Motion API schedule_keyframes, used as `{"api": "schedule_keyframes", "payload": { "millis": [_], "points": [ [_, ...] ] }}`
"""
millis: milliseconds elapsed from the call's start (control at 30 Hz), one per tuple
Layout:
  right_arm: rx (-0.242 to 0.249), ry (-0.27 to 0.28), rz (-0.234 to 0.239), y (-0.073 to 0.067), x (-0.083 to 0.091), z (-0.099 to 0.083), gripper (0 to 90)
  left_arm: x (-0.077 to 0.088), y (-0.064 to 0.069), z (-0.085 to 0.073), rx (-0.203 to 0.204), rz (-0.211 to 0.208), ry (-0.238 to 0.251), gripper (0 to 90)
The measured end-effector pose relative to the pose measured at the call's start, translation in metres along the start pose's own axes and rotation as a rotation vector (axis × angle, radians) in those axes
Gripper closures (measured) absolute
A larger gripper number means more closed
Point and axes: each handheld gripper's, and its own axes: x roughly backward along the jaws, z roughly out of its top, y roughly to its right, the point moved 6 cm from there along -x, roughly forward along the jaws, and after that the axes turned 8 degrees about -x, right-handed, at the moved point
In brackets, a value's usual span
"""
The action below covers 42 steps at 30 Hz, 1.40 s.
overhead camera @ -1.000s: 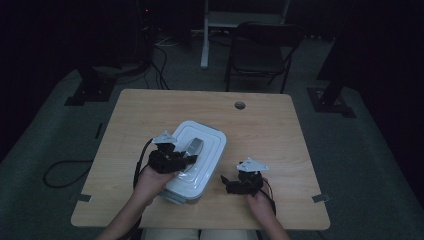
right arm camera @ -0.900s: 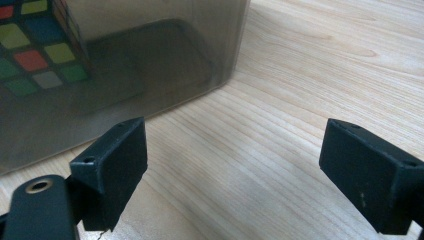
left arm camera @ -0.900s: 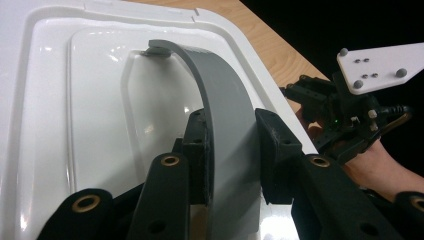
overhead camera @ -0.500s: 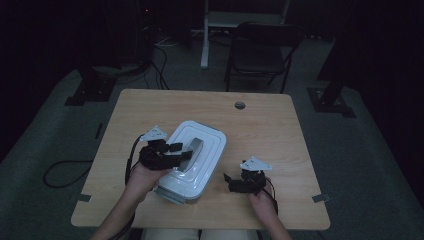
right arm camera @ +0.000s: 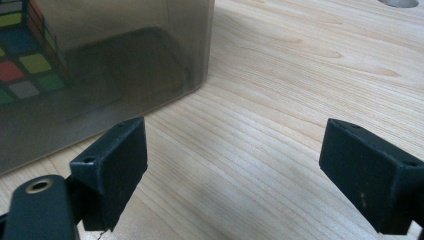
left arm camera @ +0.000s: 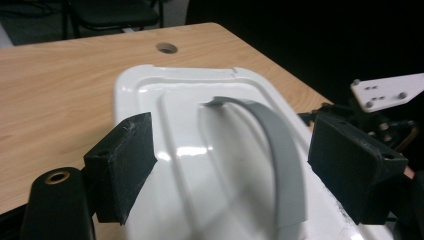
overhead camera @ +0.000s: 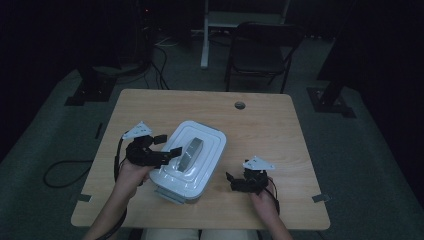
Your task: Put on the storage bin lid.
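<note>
A wooden table [overhead camera: 280, 130] stands in a dim room, with a black chair [overhead camera: 260, 47] on the floor past its far edge. A white-lidded storage box [overhead camera: 200, 167] sits near the middle of the table, turned at an angle, closer to the person's side. Its lid [left arm camera: 200, 105] carries a grey curved handle [overhead camera: 191, 152] lying along the top. The right gripper view shows the box's smoky see-through wall [right arm camera: 115, 65], and behind it a colour cube [right arm camera: 25, 50] inside the box.

The left gripper [overhead camera: 161, 146] is at the box's left edge, held over the lid. Its jaws have just been opening and now stand released, wide apart, with the handle in the gap between them but the pads clear of it. The right gripper [overhead camera: 239, 182] rests low by the table on the box's right side, just beside its wall, jaws spread wide with only bare wood between them. A small round hole [overhead camera: 240, 105] is set in the tabletop near the far edge.
</note>
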Motion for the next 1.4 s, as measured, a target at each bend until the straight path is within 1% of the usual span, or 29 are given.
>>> {"api": "schedule_keyframes", "payload": {
  "millis": [67, 100, 133, 200, 233, 300, 367, 400, 467, 533, 600, 633, 667, 733, 767, 800, 833, 867, 900, 967, 1000, 1100, 1167, 1200, 1233, 1267, 1300, 1333, 1400],
  "points": [
    [-0.002, 0.000, 0.000, 0.000, 0.000, 0.000, 11.9, 0.003, -0.006, -0.002, 0.005, 0.024, 0.005, 19.3],
    [-0.002, -0.003, -0.001, 0.001, 0.000, -0.001, 11.9, 0.004, -0.008, -0.003, 0.006, 0.031, 0.007, 15.0],
    [-0.001, -0.005, -0.005, 0.001, -0.001, -0.001, 11.9, 0.005, -0.011, -0.005, 0.003, 0.044, 0.001, 8.8],
    [-0.003, -0.006, 0.001, 0.001, -0.001, -0.001, 11.9, 0.006, -0.016, -0.008, -0.005, 0.063, -0.004, 8.0],
    [0.000, -0.007, -0.003, 0.001, -0.001, -0.002, 11.9, 0.006, -0.019, -0.011, -0.002, 0.066, -0.019, 0.9],
    [0.000, -0.008, -0.001, 0.001, -0.002, -0.002, 11.9, 0.007, -0.024, -0.014, 0.001, 0.079, -0.018, 0.5],
    [-0.001, -0.006, -0.002, 0.001, -0.002, -0.002, 11.9, 0.007, -0.024, -0.014, 0.001, 0.079, -0.018, 0.5],
    [-0.001, -0.010, -0.003, 0.001, -0.002, -0.002, 11.9, 0.009, -0.035, -0.019, 0.010, 0.127, -0.025, 0.5],
    [-0.004, -0.010, -0.002, 0.001, -0.002, -0.003, 11.9, 0.010, -0.041, -0.021, 0.008, 0.150, -0.015, 0.5],
    [-0.003, -0.013, -0.005, 0.001, -0.003, -0.003, 11.9, 0.010, -0.048, -0.025, 0.005, 0.187, -0.006, 0.5],
    [-0.008, -0.016, -0.002, 0.001, -0.003, -0.004, 11.9, 0.009, -0.057, -0.029, 0.013, 0.220, 0.005, 0.5],
    [-0.006, -0.016, -0.004, 0.002, -0.003, -0.004, 11.9, 0.009, -0.060, -0.031, 0.011, 0.233, 0.017, 0.5],
    [-0.006, -0.015, -0.003, 0.002, -0.003, -0.004, 11.9, 0.008, -0.064, -0.034, 0.015, 0.248, 0.017, 0.5],
    [-0.006, -0.018, -0.003, 0.002, -0.003, -0.004, 11.9, 0.007, -0.071, -0.038, 0.029, 0.259, 0.031, 0.5],
    [-0.006, -0.017, -0.003, 0.002, -0.003, -0.004, 11.9, 0.006, -0.075, -0.041, 0.039, 0.275, 0.031, 0.5],
    [-0.006, -0.017, -0.003, 0.002, -0.003, -0.004, 11.9, 0.006, -0.075, -0.041, 0.039, 0.275, 0.031, 0.5],
    [-0.011, -0.020, -0.003, 0.002, -0.004, -0.005, 11.9, 0.004, -0.083, -0.047, 0.034, 0.314, 0.035, 0.5],
    [-0.009, -0.021, -0.003, 0.002, -0.004, -0.005, 11.9, 0.004, -0.087, -0.051, 0.041, 0.336, 0.028, 0.6],
    [-0.011, -0.020, -0.001, 0.002, -0.004, -0.005, 11.9, 0.003, -0.090, -0.054, 0.041, 0.348, 0.030, 0.5],
    [-0.010, -0.020, -0.002, 0.002, -0.004, -0.005, 11.9, 0.001, -0.095, -0.060, 0.032, 0.378, 0.012, 0.5],
    [-0.013, -0.019, 0.000, 0.002, -0.004, -0.005, 11.9, -0.001, -0.098, -0.063, 0.033, 0.386, 0.011, 0.5],
    [-0.017, -0.018, 0.003, 0.003, -0.005, -0.005, 11.9, -0.008, -0.105, -0.074, 0.039, 0.405, -0.020, 0.5],
    [-0.018, -0.016, 0.004, 0.002, -0.005, -0.005, 11.9, -0.012, -0.108, -0.081, 0.043, 0.401, -0.021, 0.5],
    [-0.017, -0.016, -0.001, 0.002, -0.005, -0.005, 11.9, -0.015, -0.109, -0.085, 0.048, 0.404, -0.031, 0.5],
    [-0.019, -0.015, -0.002, 0.002, -0.006, -0.005, 11.9, -0.017, -0.110, -0.088, 0.049, 0.398, -0.028, 0.5],
    [-0.023, -0.015, -0.004, 0.001, -0.006, -0.005, 11.9, -0.020, -0.111, -0.091, 0.043, 0.393, -0.037, 0.5],
    [-0.021, -0.014, -0.008, 0.001, -0.007, -0.004, 11.9, -0.023, -0.111, -0.094, 0.041, 0.398, -0.042, 0.5],
    [-0.022, -0.015, -0.014, 0.001, -0.008, -0.004, 11.9, -0.026, -0.110, -0.096, 0.041, 0.384, -0.039, 0.5],
    [-0.021, -0.020, -0.017, 0.001, -0.011, -0.004, 11.9, -0.033, -0.109, -0.102, 0.046, 0.378, -0.051, 0.5]
  ]
}}
